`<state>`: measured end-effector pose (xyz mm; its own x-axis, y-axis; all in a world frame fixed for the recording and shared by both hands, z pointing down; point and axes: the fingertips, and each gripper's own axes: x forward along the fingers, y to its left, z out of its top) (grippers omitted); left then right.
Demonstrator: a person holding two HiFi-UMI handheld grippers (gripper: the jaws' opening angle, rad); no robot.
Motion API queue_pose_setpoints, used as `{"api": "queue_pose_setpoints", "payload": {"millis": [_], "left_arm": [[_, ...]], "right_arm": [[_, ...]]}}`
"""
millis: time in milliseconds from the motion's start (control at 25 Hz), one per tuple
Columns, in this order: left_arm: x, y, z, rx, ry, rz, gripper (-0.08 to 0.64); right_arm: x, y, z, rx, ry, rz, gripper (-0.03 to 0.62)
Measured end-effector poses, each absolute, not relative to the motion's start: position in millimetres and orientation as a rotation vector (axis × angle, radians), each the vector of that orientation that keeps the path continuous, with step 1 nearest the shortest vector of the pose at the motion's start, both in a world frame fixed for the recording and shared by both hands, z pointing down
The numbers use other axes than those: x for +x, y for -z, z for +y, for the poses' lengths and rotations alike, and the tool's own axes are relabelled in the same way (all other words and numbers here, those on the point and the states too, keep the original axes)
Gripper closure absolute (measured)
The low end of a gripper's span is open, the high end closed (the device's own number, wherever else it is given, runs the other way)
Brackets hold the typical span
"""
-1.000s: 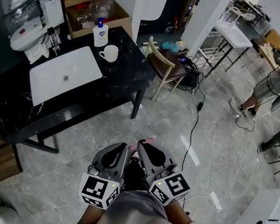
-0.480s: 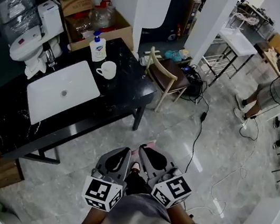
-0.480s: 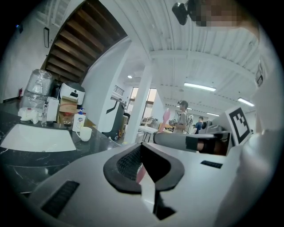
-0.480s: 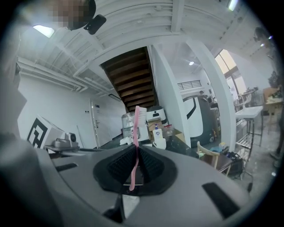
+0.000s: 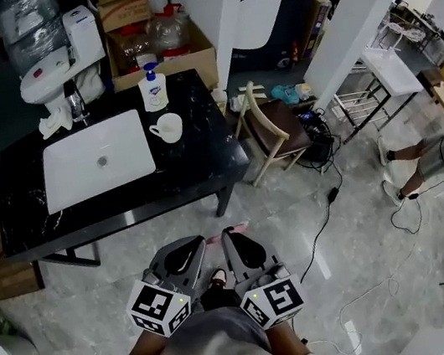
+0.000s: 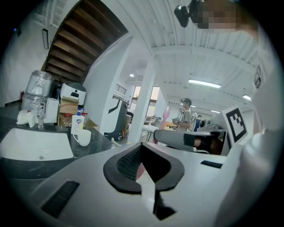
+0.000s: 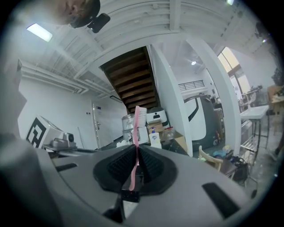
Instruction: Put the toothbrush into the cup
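My right gripper (image 7: 135, 150) is shut on a pink toothbrush (image 7: 136, 119), which stands upright between the pads with its bristle head on top. In the head view both grippers hang low over the floor, left gripper (image 5: 192, 245) beside right gripper (image 5: 231, 236), and the toothbrush (image 5: 236, 227) tip shows pink. The left gripper (image 6: 141, 147) has its jaws together with nothing clearly held. The white cup (image 5: 168, 127) stands on the black table (image 5: 194, 164), right of the white sink (image 5: 98, 158), well ahead of both grippers. The cup (image 6: 84, 137) also shows in the left gripper view.
A soap bottle (image 5: 153, 88) stands behind the cup. A wooden chair (image 5: 260, 120) sits at the table's right end, with a cardboard box (image 5: 158, 46) behind the table. Cables (image 5: 325, 199) trail over the marble floor. A seated person's legs (image 5: 420, 161) are far right.
The head view has shifted, so the table and cup sit slightly lower and further left in it. Both grippers keep their pose, the right one still holding the toothbrush.
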<state>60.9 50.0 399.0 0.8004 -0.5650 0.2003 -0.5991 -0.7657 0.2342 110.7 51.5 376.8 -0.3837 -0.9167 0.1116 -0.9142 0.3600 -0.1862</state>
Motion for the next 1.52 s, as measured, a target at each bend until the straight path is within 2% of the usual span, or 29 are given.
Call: {"api": "queue_pose_setpoints", "payload": {"millis": [640,1520], "left_arm": [[82.0,-397.2,10.8,2.674,-0.158,-1.054,0.555],[93.0,-394.3,-85.4,2.678,-0.132,-0.964,0.555]], "right_arm": [[134.9,-368.6,6.1,-1.603,0.293,2.648,0.566],[139.2,-365.8,-89.0,-1.656,0.288,2.66,0.565]]}}
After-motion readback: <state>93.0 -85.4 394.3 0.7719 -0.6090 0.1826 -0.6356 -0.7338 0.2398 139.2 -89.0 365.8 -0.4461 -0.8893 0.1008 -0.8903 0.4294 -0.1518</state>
